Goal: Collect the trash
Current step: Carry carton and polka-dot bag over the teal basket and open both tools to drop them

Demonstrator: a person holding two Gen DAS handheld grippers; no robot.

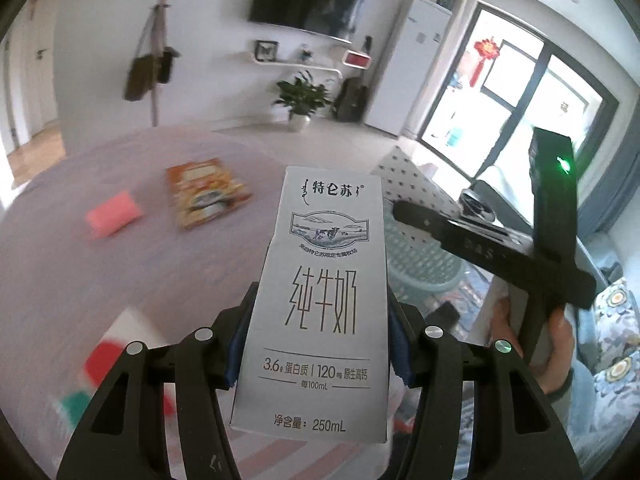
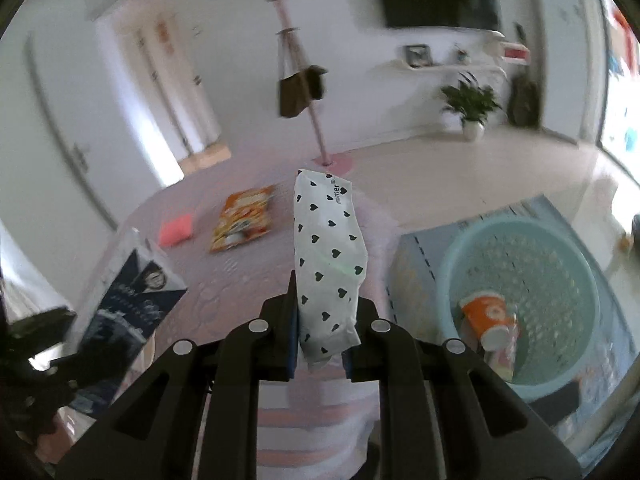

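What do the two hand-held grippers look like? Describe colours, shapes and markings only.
The left gripper and right gripper are alike: matte black angular linkages with triangular cut-outs, round silver pivot pins and blue finger pads. A green light glows on the right gripper's body in the left view.

Pinkish table (image 1: 120,272) – orange snack packet (image 1: 206,192), pink sponge (image 1: 114,214)

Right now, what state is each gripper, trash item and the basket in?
Left gripper: shut on milk carton.
Right gripper: shut on heart-print packet.
Basket: holds an orange cup.
Snack bag: lying on bed.
Pink packet: lying on bed.
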